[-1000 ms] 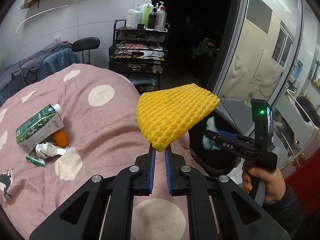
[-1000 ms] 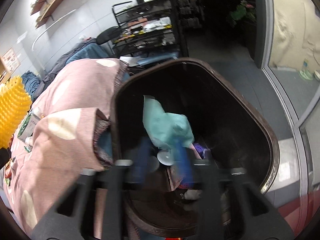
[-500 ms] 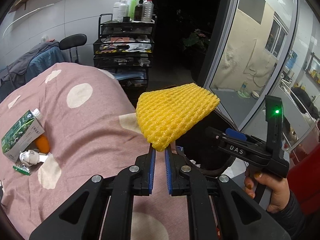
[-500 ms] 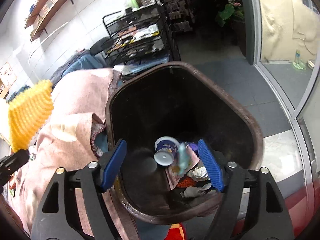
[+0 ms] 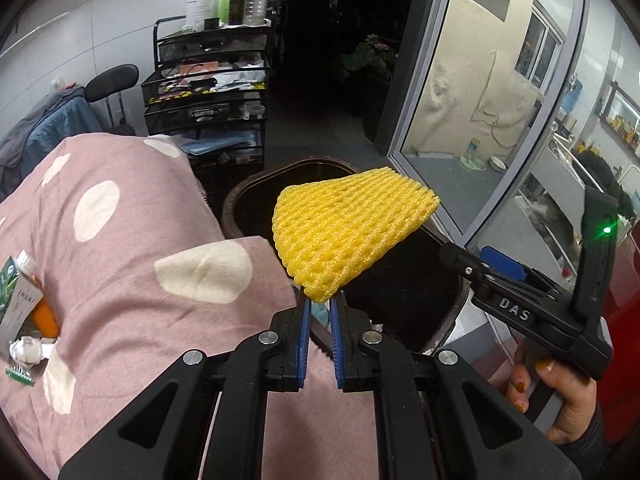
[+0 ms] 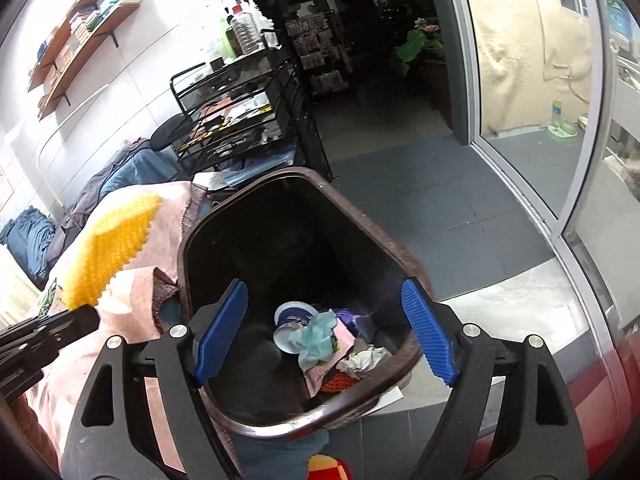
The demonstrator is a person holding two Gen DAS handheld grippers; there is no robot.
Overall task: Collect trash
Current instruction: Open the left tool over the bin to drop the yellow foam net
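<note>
My left gripper [image 5: 319, 308] is shut on a yellow foam fruit net [image 5: 348, 236] and holds it in the air over the near rim of the dark brown trash bin [image 5: 240, 200]. The net also shows in the right wrist view [image 6: 112, 248]. My right gripper [image 6: 324, 328] is open and empty above the bin [image 6: 360, 232]. Inside lie a teal wrapper [image 6: 316, 338], a round cup [image 6: 290, 322] and crumpled paper [image 6: 364, 360]. On the pink spotted cloth [image 5: 120, 272] at far left lie a green carton [image 5: 16, 296], an orange piece [image 5: 44, 318] and crumpled white paper [image 5: 26, 352].
A black wire cart [image 5: 208, 108] with bottles on top stands behind the bin. A glass door [image 5: 480, 100] is to the right. A chair with blue clothes [image 5: 60, 120] stands at the back left. The right gripper's body [image 5: 532, 304] is at the bin's right side.
The right gripper opened and the teal wrapper fell into the bin. The left gripper carried the yellow net rightwards from over the cloth to the bin's rim.
</note>
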